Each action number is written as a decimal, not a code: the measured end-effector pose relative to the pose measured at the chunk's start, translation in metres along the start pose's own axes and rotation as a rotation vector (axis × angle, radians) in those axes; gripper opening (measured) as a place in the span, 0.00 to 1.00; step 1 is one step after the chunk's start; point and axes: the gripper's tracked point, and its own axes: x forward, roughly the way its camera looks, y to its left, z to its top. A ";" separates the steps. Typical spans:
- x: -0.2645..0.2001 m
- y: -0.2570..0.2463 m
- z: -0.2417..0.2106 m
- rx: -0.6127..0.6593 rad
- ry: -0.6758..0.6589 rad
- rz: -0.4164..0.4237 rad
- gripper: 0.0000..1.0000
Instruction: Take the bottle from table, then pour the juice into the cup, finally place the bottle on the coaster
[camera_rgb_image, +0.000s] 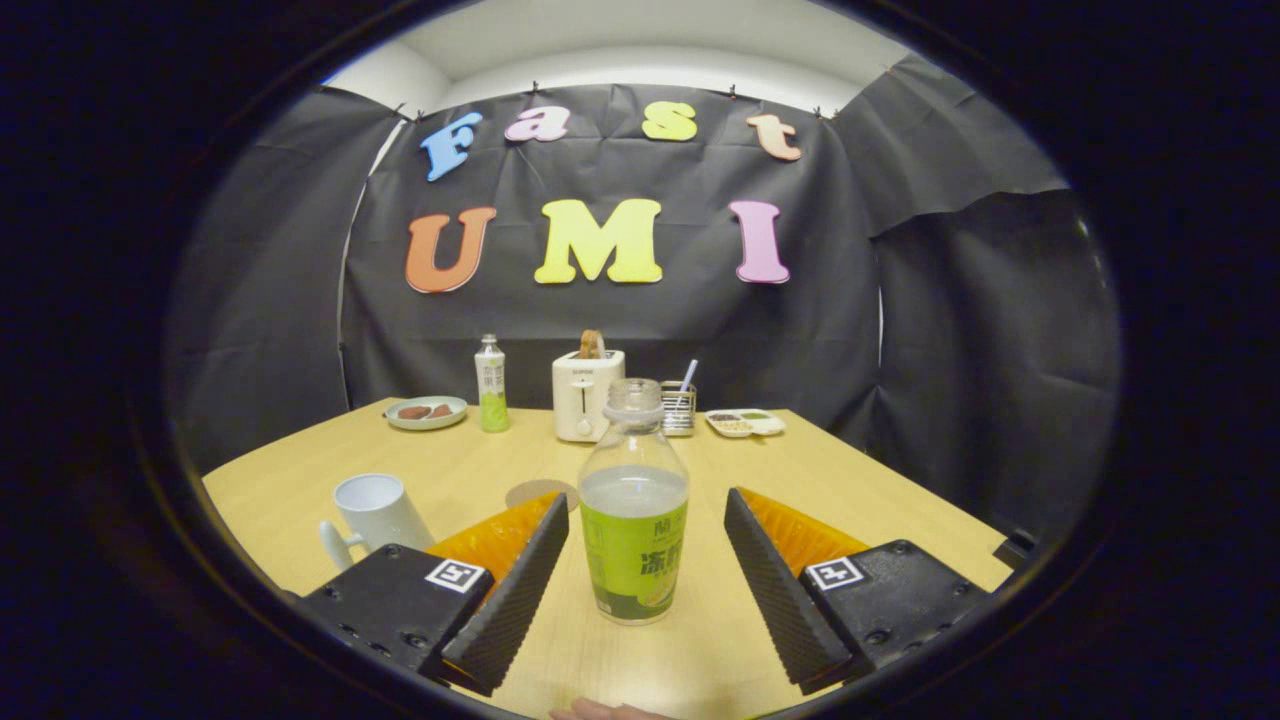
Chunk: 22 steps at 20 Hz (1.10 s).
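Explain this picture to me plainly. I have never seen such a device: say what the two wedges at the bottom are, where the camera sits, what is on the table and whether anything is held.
The camera rides on a hand-held gripper and looks forward along its jaws; the two wedges are those jaws. They stand open, with a juice bottle upright between them, touched by neither, so nothing is held. The bottle has no cap. On the wooden table, a white cup stands to the left and a round coaster lies just beyond the left jaw. At the far edge are a plate, a second bottle, a toaster, a small holder and a tray.
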 end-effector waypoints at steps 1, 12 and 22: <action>0.007 -0.001 -0.004 0.001 -0.002 -0.007 1.00; 0.045 0.004 -0.020 0.002 -0.005 -0.011 0.88; 0.015 -0.001 0.004 -0.088 -0.028 -0.047 0.80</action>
